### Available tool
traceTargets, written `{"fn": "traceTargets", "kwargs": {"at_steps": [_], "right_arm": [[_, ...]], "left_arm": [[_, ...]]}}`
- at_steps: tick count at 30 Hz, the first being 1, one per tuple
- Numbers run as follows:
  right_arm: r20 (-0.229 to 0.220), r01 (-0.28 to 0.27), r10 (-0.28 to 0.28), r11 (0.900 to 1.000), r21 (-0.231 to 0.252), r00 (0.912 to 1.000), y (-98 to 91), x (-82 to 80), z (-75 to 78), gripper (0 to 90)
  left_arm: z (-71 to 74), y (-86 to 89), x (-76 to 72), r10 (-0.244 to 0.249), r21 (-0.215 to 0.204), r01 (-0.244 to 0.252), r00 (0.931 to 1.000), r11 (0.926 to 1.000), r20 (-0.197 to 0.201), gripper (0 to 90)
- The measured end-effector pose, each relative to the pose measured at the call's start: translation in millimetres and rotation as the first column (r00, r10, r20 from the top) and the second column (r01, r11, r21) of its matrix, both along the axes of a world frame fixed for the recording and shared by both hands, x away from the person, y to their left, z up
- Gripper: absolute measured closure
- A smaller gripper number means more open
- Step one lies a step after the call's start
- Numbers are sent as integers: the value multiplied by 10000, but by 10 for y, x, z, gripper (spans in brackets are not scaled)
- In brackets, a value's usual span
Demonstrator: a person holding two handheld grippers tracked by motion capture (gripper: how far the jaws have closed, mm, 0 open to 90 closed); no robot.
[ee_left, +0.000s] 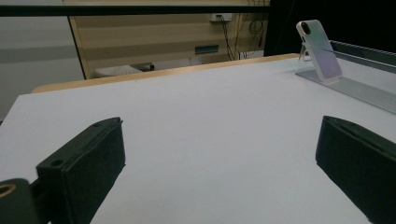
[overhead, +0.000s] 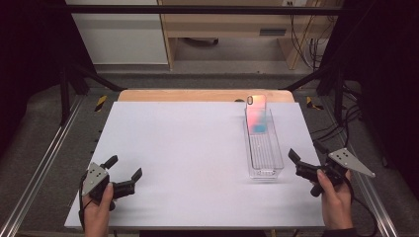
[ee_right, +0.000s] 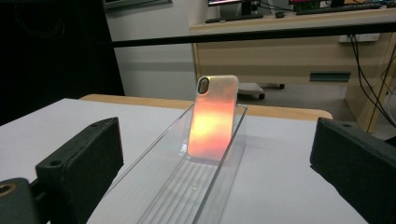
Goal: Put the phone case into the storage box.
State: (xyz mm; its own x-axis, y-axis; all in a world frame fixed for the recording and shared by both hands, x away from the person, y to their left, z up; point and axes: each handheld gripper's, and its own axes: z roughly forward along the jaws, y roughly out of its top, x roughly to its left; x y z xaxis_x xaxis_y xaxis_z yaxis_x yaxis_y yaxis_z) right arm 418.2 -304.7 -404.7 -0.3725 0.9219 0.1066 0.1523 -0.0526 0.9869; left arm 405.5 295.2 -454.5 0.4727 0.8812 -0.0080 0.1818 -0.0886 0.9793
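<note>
Grippers sat low at the near edge of the white worktop (overhead: 188, 148), one in each of the person's hands, and both were empty. The left gripper (overhead: 124, 167) rested at the near left corner with its jaws spread wide; in the left gripper view the two black jaws stood far apart with bare white surface between them, and the phone case (ee_left: 320, 50) appeared far ahead and off to the right of that gripper. The right gripper (overhead: 305, 152) was also spread wide, holding nothing, and it sat just beside the near end of the clear tray (overhead: 265, 165), slightly to the tray's right. In the right gripper view the tray (ee_right: 184, 191) ran straight ahead between the two jaws, its ribbed floor visible through the transparent walls. The phone case (ee_right: 214, 119) stood nearly upright in the far end of that tray, leaning back against the far wall, its back facing the gripper with the camera cutout at the upper left corner. Its surface glowed orange and pink in that view, and showed pink with a blue patch in the high view (overhead: 257, 114). Neither gripper touched the tray or the case.
</note>
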Motion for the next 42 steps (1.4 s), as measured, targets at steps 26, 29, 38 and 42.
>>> {"fn": "traceTargets", "kwargs": {"at_steps": [26,29,38,42], "right_arm": [[-182,-161,157,9997,-206,9997,-18,-62,-255,32],[-230,-256,250,9994,-237,9994,3,-69,-289,31],[-260,-534,526,9981,-317,9983,50,-84,-385,31],[-175,-593,587,9977,-334,9981,69,-88,-419,32]], "left_arm": [[-7,5,3,21,-24,-21,10000,10000,-23,10],[-6,6,3,27,-28,-27,10000,10000,-24,9],[-9,2,3,-30,21,30,10000,10000,-27,9],[-10,0,4,-59,36,59,10000,10000,-35,9]]}}
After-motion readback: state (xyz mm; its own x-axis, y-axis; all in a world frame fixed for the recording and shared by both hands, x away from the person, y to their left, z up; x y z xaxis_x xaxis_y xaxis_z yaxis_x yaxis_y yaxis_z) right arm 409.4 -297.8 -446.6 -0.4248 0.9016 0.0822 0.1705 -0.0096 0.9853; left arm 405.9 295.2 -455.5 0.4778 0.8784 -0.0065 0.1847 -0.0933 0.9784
